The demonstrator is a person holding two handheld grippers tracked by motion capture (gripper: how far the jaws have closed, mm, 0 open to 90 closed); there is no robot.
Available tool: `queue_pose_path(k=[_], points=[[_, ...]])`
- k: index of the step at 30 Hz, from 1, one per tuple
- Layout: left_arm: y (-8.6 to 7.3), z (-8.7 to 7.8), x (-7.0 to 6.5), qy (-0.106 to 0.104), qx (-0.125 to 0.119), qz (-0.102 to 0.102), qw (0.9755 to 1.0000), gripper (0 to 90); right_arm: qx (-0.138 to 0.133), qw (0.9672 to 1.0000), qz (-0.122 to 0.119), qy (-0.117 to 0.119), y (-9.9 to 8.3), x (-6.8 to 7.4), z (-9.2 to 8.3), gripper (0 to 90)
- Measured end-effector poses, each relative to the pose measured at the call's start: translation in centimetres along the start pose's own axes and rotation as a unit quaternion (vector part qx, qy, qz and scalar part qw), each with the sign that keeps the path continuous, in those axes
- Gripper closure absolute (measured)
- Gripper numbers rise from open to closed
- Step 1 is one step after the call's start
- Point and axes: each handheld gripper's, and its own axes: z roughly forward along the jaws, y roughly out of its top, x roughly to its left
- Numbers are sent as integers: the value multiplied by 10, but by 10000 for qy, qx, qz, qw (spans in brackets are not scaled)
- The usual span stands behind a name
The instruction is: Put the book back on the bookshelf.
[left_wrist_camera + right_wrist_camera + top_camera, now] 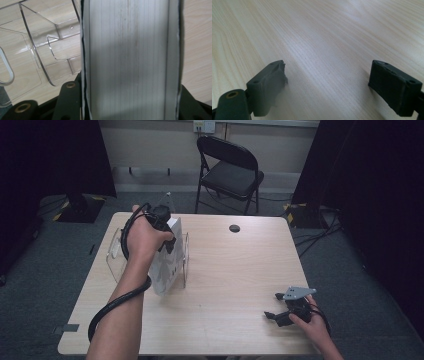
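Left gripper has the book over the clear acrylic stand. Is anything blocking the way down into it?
Nothing visible does. The left gripper is shut on the book, which hangs tilted between the walls of the clear stand. In the left gripper view the stand's clear dividers lie just beside the book; whether they touch it I cannot tell.

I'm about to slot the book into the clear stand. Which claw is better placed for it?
Left. The left claw is already clamped on the white book, holding it upright right at the clear stand. The right claw rests open near the table's front right edge, apart from both.
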Motion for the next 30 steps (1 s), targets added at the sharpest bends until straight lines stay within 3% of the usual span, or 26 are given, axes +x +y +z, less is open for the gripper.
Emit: queue_pose_path(k=[17,30], points=[[14,4,1,48,55,-49,10000,532,5,10000,-5,7,0,0,0,122],[22,10,4,32,-24,-265,9996,532,7,10000,-10,19,0,0,0,122]])
